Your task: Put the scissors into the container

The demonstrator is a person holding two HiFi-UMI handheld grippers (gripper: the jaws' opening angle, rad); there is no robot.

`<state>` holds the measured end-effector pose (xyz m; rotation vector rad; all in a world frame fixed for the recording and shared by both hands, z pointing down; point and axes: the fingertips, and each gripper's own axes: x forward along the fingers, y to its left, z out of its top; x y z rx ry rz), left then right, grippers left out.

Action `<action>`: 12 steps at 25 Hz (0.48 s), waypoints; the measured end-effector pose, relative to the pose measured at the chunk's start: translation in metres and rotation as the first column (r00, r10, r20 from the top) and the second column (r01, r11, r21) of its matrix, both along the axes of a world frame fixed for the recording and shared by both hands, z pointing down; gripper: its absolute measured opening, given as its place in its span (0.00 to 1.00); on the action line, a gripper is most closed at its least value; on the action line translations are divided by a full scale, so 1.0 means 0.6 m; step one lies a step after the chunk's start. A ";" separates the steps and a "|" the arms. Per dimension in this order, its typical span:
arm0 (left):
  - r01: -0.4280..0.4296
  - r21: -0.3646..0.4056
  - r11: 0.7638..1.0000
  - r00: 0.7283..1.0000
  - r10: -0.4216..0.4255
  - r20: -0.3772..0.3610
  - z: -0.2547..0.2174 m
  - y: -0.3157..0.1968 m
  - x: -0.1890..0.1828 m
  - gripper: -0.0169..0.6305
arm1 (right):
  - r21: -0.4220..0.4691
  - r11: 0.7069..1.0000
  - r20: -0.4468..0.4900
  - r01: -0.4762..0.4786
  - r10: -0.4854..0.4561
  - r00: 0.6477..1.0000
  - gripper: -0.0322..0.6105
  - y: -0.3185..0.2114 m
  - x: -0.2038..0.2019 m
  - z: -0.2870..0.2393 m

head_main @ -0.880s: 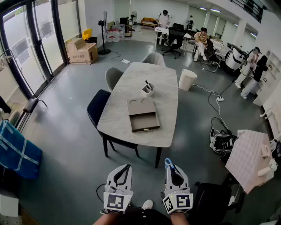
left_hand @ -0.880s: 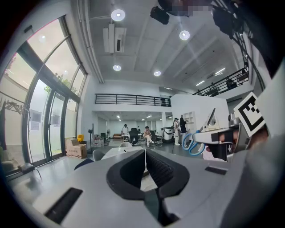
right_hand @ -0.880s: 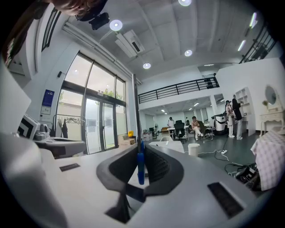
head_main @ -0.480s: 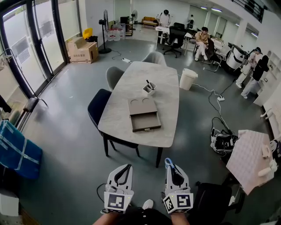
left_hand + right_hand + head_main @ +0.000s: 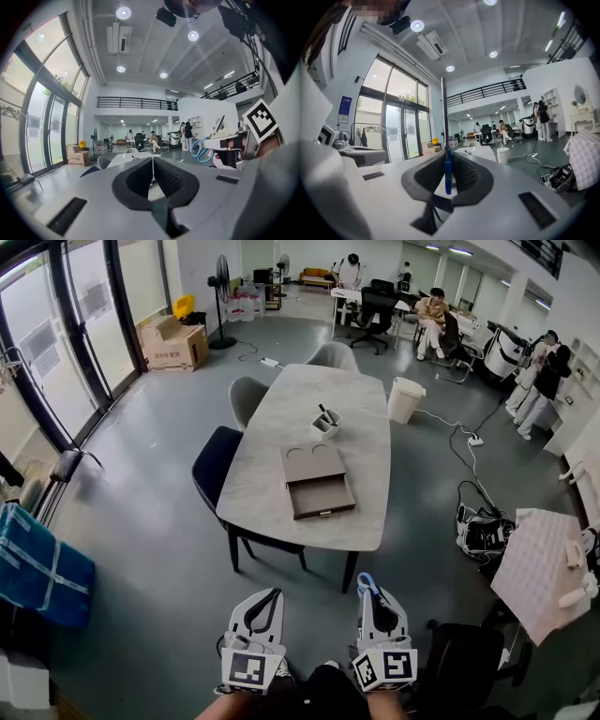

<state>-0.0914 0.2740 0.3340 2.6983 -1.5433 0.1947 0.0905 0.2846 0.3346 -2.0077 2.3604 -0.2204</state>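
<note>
While the right gripper (image 5: 368,593) is clamped on the scissors (image 5: 364,583), they are nowhere near the table (image 5: 272,442): both grippers are low at the near edge of the head view, over the grey floor (image 5: 141,549), well apart from the table's near end. In the right gripper view the jaws stand narrow, pressed on the scissors edge-on, with the blue handle down between the pads and the thin blade rising straight up past the tips. From the head view a blue loop pokes out just beyond those tips. The left gripper (image 5: 267,597) is beside it, level with it, jaws closed together with nothing between them; its own view shows the pads meeting in one line.

The white container (image 5: 325,425) sits on the table's far half, upright, with dark sticks leaning in it. Nearer, just this side of it, lies a brown box (image 5: 311,463) with its drawer (image 5: 322,496) pulled out toward the near end. Chairs (image 5: 214,470) stand along the table's left side, and a white bin (image 5: 404,399) stands on the floor to its right
</note>
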 end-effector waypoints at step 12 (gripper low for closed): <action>-0.018 -0.049 0.999 1.000 0.018 -0.009 0.032 -0.067 -0.021 0.05 | -0.018 0.998 0.014 -0.055 0.055 0.998 0.11 -0.045 -0.002 0.021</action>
